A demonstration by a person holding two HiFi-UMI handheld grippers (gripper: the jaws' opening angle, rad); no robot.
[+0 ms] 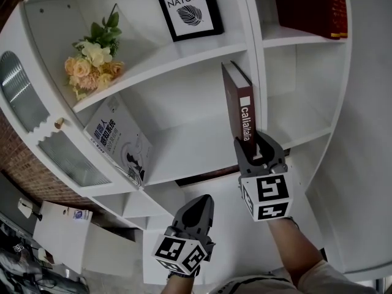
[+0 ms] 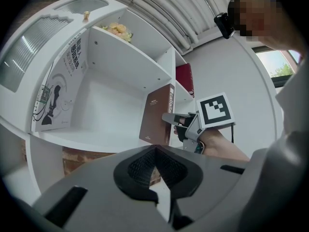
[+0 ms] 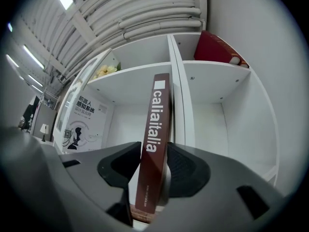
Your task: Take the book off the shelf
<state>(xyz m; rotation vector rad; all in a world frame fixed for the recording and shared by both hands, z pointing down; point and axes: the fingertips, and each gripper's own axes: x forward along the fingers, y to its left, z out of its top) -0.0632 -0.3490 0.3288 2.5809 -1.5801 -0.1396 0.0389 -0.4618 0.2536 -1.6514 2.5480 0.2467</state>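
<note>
A dark brown book (image 1: 239,106) stands upright on the white shelf (image 1: 184,155), right beside the vertical divider (image 1: 256,54). Its spine faces me. My right gripper (image 1: 256,147) is shut on the lower part of that spine, one jaw on each cover. The right gripper view shows the spine (image 3: 153,144) running up between both pads of the right gripper (image 3: 153,170). From the left gripper view, the book (image 2: 157,117) rests near the shelf's front edge with the right gripper (image 2: 176,122) on it. My left gripper (image 1: 197,212) hangs below the shelf, shut and holding nothing; its jaws (image 2: 154,170) meet.
A white book (image 1: 119,141) leans against the left wall of the same compartment. Flowers (image 1: 92,60) and a framed picture (image 1: 187,8) sit on the shelf above. A dark red book (image 1: 318,5) stands in the upper right compartment. A glass cabinet door (image 1: 37,127) hangs at the left.
</note>
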